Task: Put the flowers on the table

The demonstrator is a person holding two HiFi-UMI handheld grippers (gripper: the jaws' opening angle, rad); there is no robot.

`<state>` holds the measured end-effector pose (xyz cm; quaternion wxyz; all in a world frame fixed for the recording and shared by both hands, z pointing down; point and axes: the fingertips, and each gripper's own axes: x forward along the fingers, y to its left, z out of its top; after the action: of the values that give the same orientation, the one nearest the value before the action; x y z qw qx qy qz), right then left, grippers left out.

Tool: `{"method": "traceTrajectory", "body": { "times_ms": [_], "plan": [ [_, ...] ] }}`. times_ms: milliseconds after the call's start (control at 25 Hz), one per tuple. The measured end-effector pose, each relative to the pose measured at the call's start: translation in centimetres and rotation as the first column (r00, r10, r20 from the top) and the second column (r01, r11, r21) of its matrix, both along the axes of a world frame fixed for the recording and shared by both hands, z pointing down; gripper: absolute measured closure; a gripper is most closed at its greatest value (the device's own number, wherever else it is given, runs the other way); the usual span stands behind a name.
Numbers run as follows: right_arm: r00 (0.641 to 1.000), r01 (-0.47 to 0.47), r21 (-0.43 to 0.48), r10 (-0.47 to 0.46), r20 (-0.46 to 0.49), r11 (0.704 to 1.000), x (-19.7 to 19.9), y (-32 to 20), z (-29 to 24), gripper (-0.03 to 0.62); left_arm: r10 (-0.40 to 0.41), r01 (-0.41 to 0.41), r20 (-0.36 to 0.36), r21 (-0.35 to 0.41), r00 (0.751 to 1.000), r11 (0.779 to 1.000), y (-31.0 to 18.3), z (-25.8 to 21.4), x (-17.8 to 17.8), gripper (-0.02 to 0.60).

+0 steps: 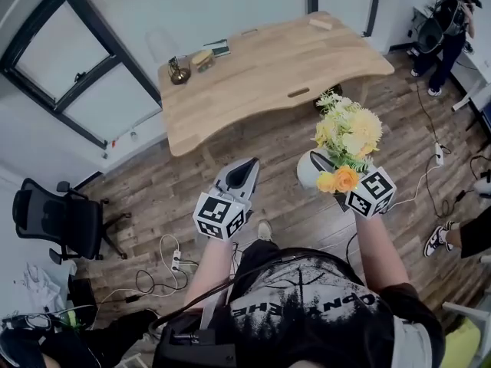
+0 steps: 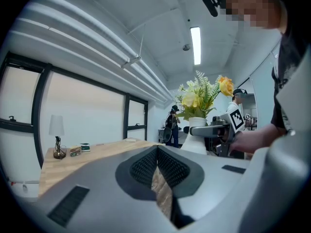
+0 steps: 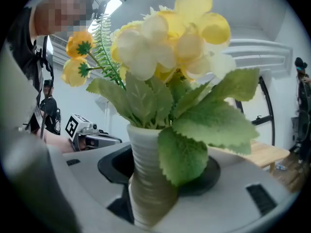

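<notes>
Flowers [image 1: 349,133] in white ribbed vase [image 1: 309,171] held in mid-air over the floor, short of the table [image 1: 268,75].

Right gripper [image 1: 328,167] jaws clamped on the vase body, vase upright. Vase base cut off at the bottom of the right gripper view; in the head view the blooms and gripper cover most of it. Left gripper [image 1: 247,167] just beside it, jaws pinched together, nothing between them. Light wood table ahead; small items at its far-left corner too small to tell, one looks like a lamp [image 2: 57,137]. Wood plank floor [image 1: 169,190], cables [image 1: 165,271], black office chair [image 1: 65,221], dark-framed window [image 1: 73,67], another person [image 1: 453,29] far right.
</notes>
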<state>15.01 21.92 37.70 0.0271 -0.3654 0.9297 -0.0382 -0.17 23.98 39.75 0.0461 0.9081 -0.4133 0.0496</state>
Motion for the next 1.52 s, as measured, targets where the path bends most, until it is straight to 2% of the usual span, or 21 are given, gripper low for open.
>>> {"method": "traceTrajectory", "body": {
  "times_ms": [480,760,1040,1360,1520],
  "plan": [
    [0.997,-0.072,-0.017,0.072,0.021,0.997,-7.2,-12.2,-0.4,0.352,0.082,-0.082,0.003,-0.04,0.997,0.996,-12.5,0.9,-6.9,0.568],
    [0.995,-0.099,-0.017,0.099,0.005,0.995,-11.8,-17.1,0.2,0.352,0.108,-0.108,0.004,-0.06,0.994,0.992,-17.7,2.4,-11.2,0.568],
    [0.993,-0.117,-0.027,0.117,-0.02,0.993,-13.0,-19.6,0.5,0.35,0.108,-0.108,-0.007,-0.061,0.994,0.992,-20.1,2.9,-13.3,0.568],
    [0.991,-0.135,-0.048,0.135,0.003,0.99,-12.4,-23.1,0.7,0.35,0.102,-0.103,-0.016,-0.074,0.995,0.992,-23.5,3.1,-13.8,0.568],
    [0.992,-0.124,-0.055,0.123,-0.014,0.991,-12.3,-25.7,1.2,0.35,0.086,-0.087,-0.017,-0.08,0.996,0.993,-25.9,3.5,-13.6,0.568]
  ]
}}
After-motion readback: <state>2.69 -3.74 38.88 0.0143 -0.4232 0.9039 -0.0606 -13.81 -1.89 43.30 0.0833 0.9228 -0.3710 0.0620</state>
